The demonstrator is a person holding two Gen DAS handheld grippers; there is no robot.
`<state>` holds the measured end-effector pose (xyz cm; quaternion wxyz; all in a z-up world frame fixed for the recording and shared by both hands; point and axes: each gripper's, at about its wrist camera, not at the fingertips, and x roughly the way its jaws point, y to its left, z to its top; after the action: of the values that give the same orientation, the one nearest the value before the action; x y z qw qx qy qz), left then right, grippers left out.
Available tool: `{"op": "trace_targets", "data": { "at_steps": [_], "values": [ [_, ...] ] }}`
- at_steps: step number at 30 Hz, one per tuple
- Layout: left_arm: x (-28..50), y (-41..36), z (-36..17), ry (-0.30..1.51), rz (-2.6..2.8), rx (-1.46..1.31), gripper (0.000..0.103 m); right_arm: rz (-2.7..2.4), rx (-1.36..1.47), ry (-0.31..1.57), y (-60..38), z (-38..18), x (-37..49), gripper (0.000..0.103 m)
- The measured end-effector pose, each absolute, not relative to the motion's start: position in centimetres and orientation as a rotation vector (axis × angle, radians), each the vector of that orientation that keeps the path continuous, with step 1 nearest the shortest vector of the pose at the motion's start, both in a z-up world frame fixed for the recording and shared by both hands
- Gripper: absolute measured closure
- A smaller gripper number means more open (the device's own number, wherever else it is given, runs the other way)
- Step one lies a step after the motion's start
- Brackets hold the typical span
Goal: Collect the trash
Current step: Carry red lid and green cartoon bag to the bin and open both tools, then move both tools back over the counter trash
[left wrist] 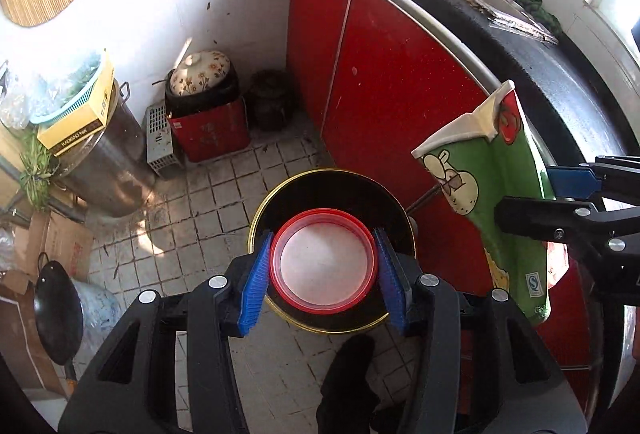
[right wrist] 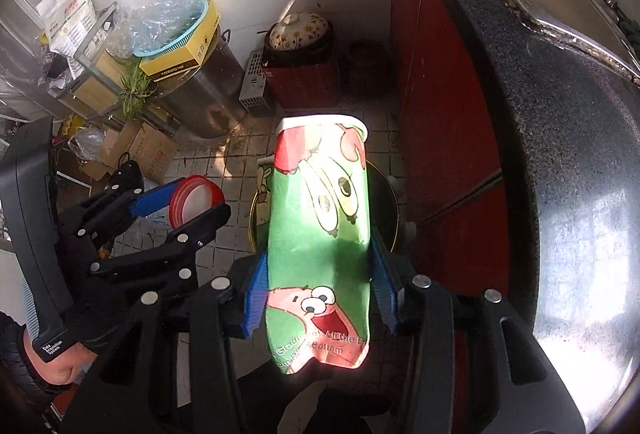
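My left gripper [left wrist: 323,268] is shut on a round red-rimmed plastic lid [left wrist: 323,262], its blue pads pressed on either side of the rim. Directly below it stands a black bin with a gold rim [left wrist: 280,193] on the tiled floor. My right gripper [right wrist: 320,286] is shut on a crushed green cartoon paper cup [right wrist: 320,218], held mouth-forward over the same bin [right wrist: 386,189]. In the left wrist view that cup [left wrist: 492,177] hangs to the right, gripped by the right gripper [left wrist: 560,193]. In the right wrist view the left gripper [right wrist: 180,205] with the lid [right wrist: 196,201] sits to the left.
Red cabinet doors [left wrist: 384,73] under a dark counter [left wrist: 560,73] with a sink line the right side. At the back wall stand a red box with a floral-lidded pot [left wrist: 202,73], a dark jar [left wrist: 270,99] and a steel drum [left wrist: 104,161]. Cardboard boxes and a wok [left wrist: 56,310] crowd the left.
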<state>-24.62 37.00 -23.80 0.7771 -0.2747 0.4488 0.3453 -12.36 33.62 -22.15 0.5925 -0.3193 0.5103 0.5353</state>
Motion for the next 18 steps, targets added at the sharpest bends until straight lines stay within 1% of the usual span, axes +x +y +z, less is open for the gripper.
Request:
{"op": "trace_targets", "data": {
  "at_steps": [4,8,9,10,11,13,18],
  "values": [
    [-24.5,37.6,-25.3,0.979,0.733,-0.603,0.054,1.24,-0.755,1.203,34.7,-23.2,-12.1,0.057],
    [-24.4,37.8,-25.9,0.983,0.715,-0.597,0.054,1.243,-0.744,1.184,35.2,-23.1,-12.1,0.056],
    [-24.5,37.8,-26.0,0.984,0.711,-0.598,0.048,1.245,-0.738,1.187,35.4,-23.2,-12.0,0.056],
    [-24.5,37.9,-26.1,0.989,0.712,-0.596,0.039,1.245,-0.734,1.192,35.4,-23.2,-11.9,0.052],
    [-24.6,37.9,-26.1,0.991,0.719,-0.594,0.019,1.246,-0.724,1.196,35.5,-23.2,-11.8,0.038],
    [-25.1,38.1,-26.0,0.973,0.732,-0.599,0.016,1.248,-0.701,1.188,35.4,-22.7,-11.5,0.024],
    [-25.7,37.8,-25.3,0.973,0.737,-0.607,0.016,1.246,-0.683,1.184,34.7,-21.6,-11.1,0.023]
  ]
}}
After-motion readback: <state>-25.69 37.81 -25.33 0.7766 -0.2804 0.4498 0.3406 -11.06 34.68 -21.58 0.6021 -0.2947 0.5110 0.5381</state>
